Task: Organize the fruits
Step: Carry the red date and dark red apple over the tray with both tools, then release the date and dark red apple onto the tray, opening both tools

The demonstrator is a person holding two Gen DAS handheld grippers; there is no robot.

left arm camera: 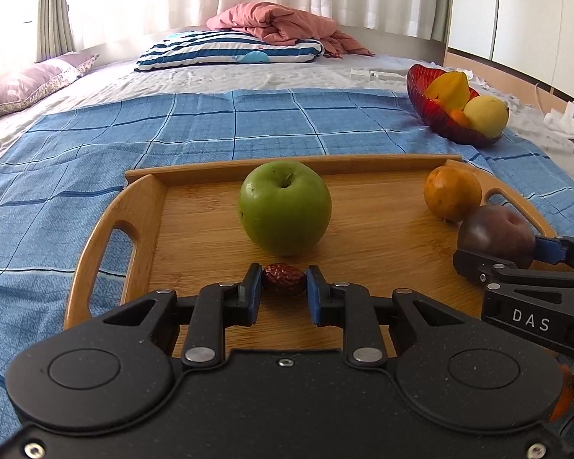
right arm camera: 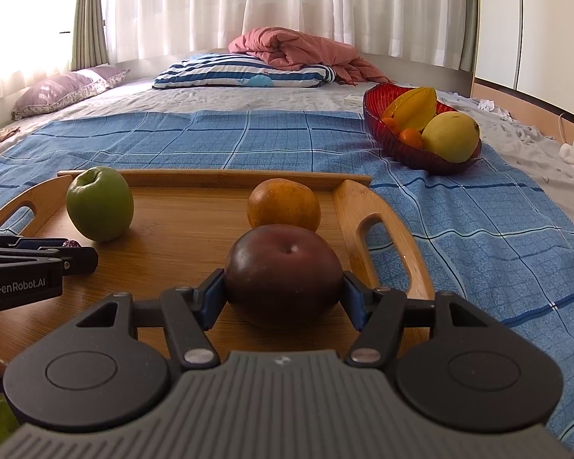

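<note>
Left hand-held gripper [left arm camera: 284, 285] pinches a red date [left arm camera: 284, 284]; right hand-held gripper [right arm camera: 283, 292] clamps a dark plum [right arm camera: 283, 272]. Green apple [left arm camera: 285, 212] and orange fruit [left arm camera: 452, 193] remain on the wooden tray [left arm camera: 107, 252]; red bowl [left arm camera: 424, 97] is part-filled.

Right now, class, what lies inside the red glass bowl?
The red glass bowl holds a starfruit, a yellow mango and small oranges; anything beneath them is hidden.
</note>
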